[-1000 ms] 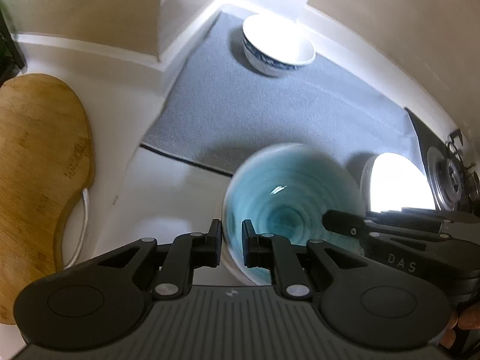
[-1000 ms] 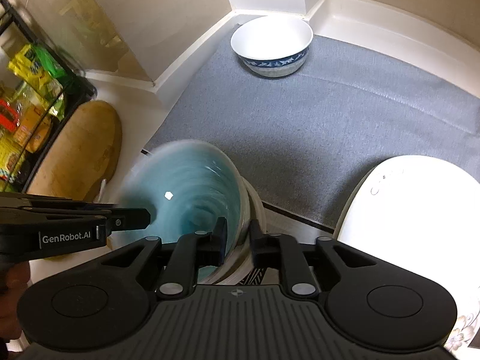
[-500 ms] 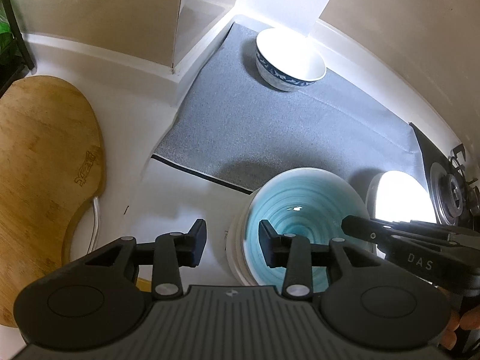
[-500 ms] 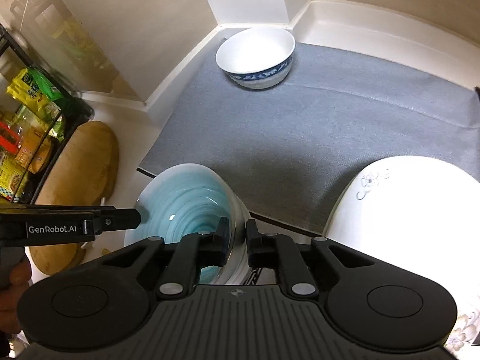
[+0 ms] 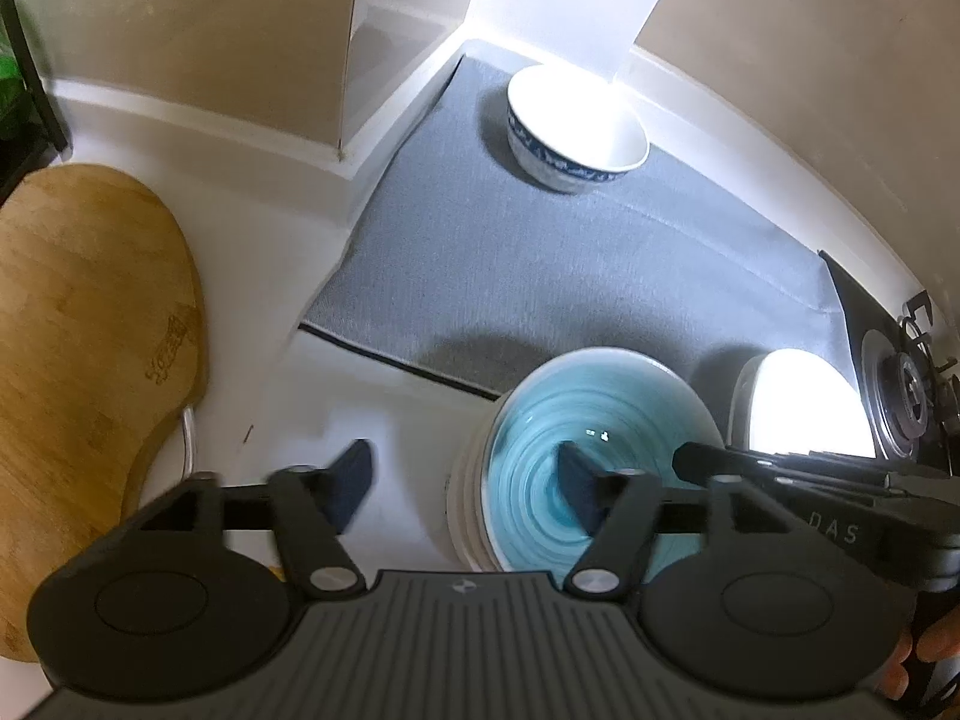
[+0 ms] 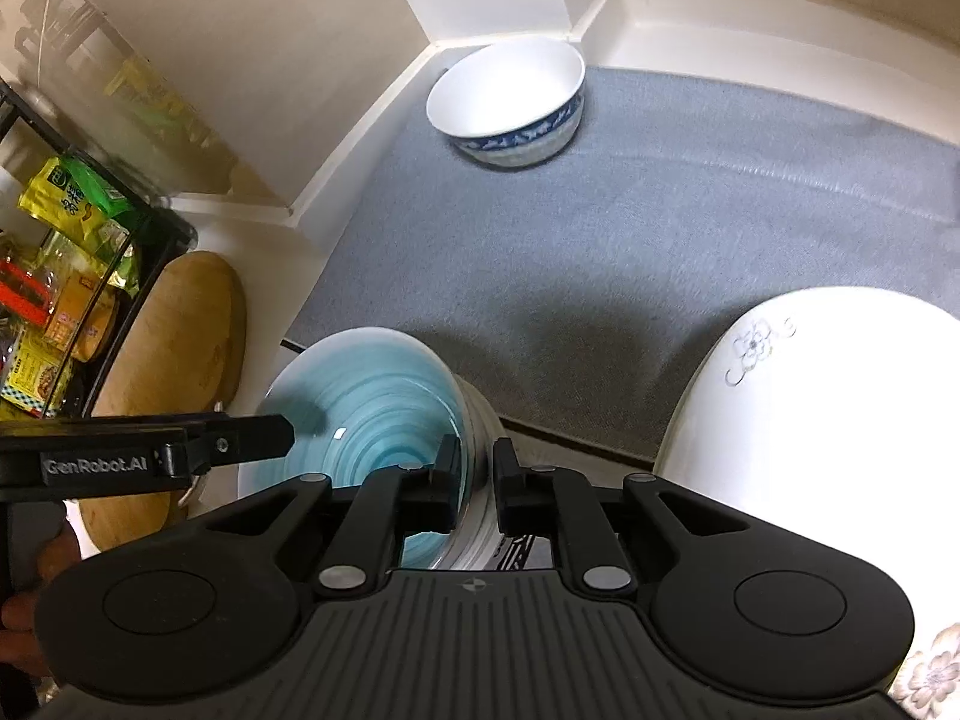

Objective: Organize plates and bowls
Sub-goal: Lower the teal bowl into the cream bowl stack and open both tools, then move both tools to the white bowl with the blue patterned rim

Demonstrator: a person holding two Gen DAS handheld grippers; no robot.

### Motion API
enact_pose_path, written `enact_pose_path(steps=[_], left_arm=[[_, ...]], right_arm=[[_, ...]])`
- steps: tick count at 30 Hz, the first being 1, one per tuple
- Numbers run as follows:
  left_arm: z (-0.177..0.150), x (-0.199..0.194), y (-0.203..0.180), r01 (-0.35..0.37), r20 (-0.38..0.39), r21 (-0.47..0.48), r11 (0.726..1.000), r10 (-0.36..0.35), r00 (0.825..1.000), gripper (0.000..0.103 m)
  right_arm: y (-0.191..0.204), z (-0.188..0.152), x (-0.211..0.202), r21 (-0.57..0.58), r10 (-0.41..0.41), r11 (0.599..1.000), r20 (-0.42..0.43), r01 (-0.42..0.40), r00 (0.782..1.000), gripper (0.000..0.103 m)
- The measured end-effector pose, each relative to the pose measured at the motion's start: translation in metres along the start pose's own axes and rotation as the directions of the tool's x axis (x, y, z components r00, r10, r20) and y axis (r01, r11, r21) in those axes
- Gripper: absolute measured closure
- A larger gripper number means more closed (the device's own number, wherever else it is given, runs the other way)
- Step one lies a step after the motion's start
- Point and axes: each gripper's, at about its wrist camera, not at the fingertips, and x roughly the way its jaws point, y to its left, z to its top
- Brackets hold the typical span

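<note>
A blue-glazed bowl (image 5: 576,420) (image 6: 372,396) sits nested on a stack of white dishes (image 5: 465,498) (image 6: 483,420) on the counter just in front of the grey mat (image 5: 540,276). My left gripper (image 5: 462,462) is spreading wide, its jaws opening. One finger hangs inside the bowl and the other outside over the counter, neither pressing the rim. My right gripper (image 6: 477,480) is shut on the blue bowl's rim at the right side of the stack. A white bowl with a blue band (image 5: 576,126) (image 6: 510,102) stands at the mat's far corner.
A white plate with a flower print (image 6: 810,450) (image 5: 804,402) lies on the mat's right side. Left of the stack a wooden cutting board (image 5: 84,360) (image 6: 174,348) lies on the counter, beside a black rack of packets (image 6: 60,270). A stove burner (image 5: 906,396) is at far right.
The left gripper let go of the blue bowl's rim and spread wide. The bowl went from tilted and blurred to resting level on the stack. The right gripper keeps its hold.
</note>
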Motion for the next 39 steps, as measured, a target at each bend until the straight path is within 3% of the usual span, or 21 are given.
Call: enact_pose_path(steps=[2,4,11,20,39], left_arm=[[0.001,-0.001,-0.001,-0.002,0.011,0.003,1.0,0.002,1.0,0.017],[0.004,-0.001,-0.002,0.0,0.005,0.002,1.0,0.0,1.0,0.014],[0.014,-0.005,-0.007,0.015,0.028,-0.003,1.0,-0.014,0.999,0.003],[0.029,-0.012,-0.016,-0.023,0.088,0.005,1.0,0.023,0.996,0.001],[0.038,-0.006,-0.018,-0.071,0.092,0.014,0.997,0.069,0.993,0.001]], right_arm=[[0.001,0.0,-0.003,-0.012,-0.008,1.0,0.009,0.008,1.0,0.081],[0.002,0.002,-0.006,-0.012,-0.014,1.0,0.015,0.015,1.0,0.063],[0.006,0.009,-0.02,-0.037,-0.027,0.999,0.062,0.029,0.998,0.037],[0.008,0.014,-0.028,-0.041,-0.042,0.998,0.089,0.046,0.995,0.032],[0.011,0.017,-0.024,-0.036,-0.055,0.998,0.087,0.059,0.995,0.031]])
